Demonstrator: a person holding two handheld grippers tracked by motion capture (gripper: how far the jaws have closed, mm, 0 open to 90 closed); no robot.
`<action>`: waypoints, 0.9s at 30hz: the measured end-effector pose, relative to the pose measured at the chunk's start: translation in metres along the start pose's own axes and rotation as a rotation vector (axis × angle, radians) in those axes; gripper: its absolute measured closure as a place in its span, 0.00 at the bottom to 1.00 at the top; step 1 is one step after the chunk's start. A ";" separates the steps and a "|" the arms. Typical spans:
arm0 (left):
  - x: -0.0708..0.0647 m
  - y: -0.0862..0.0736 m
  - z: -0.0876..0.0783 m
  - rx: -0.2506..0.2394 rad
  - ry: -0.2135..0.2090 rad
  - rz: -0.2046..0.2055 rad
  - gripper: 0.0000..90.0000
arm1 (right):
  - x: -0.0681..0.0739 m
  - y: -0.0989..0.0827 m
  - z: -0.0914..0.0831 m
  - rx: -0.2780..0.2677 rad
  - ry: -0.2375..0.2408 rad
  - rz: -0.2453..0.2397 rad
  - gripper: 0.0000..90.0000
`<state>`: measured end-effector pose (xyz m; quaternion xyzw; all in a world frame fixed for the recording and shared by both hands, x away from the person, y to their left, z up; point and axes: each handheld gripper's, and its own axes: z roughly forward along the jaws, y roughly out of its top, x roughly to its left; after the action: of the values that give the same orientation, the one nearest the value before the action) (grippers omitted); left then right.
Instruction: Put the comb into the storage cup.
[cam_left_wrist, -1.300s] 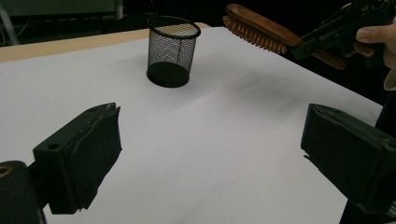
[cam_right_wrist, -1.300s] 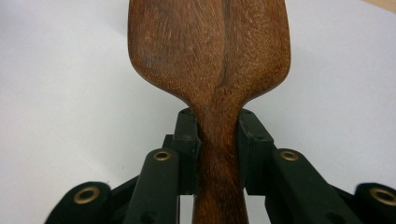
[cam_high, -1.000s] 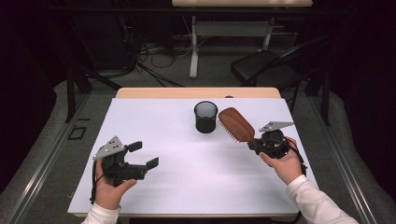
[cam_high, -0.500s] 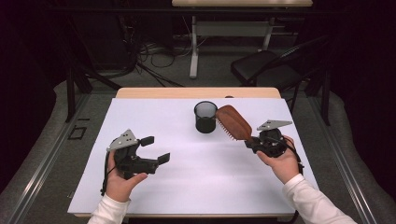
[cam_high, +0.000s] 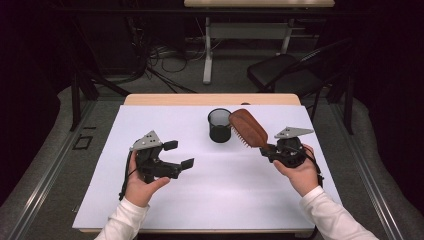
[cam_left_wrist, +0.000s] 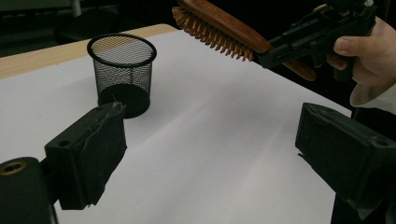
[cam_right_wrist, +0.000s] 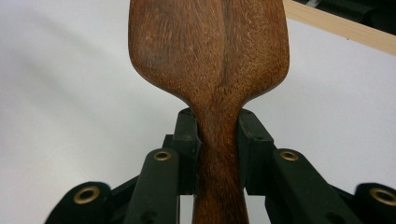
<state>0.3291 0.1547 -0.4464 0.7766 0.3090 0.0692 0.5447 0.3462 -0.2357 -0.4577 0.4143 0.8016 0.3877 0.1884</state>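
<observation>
Seemingly unlabelled wooden hairbrush (cam_high: 248, 128), mesh cup (cam_high: 219, 125)

High view looked down from the near side; left gripper view faced the far mesh cup (cam_left_wrist: 122, 73) low; right gripper view sat tight on the brush (cam_right_wrist: 210, 60), shared.

You find no writing, label, brand mark or number that can be read here. Nothing legible stands on any surface you can see.

White-topped table (cam_high: 150, 210) — a black mesh cup (cam_high: 219, 125) stands on it.
</observation>
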 end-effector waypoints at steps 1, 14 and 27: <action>0.001 0.002 0.002 0.008 -0.004 0.001 0.10 | 0.000 0.001 0.000 -0.004 0.003 -0.001 0.80; 0.016 0.021 0.025 0.017 -0.033 -0.058 0.10 | 0.010 0.011 0.002 -0.055 0.020 -0.008 0.80; 0.031 0.032 0.035 0.011 -0.019 -0.139 0.10 | 0.020 0.021 0.011 -0.098 0.047 -0.028 0.80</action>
<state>0.3828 0.1369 -0.4387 0.7569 0.3575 0.0222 0.5467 0.3520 -0.2076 -0.4479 0.3841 0.7917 0.4332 0.1951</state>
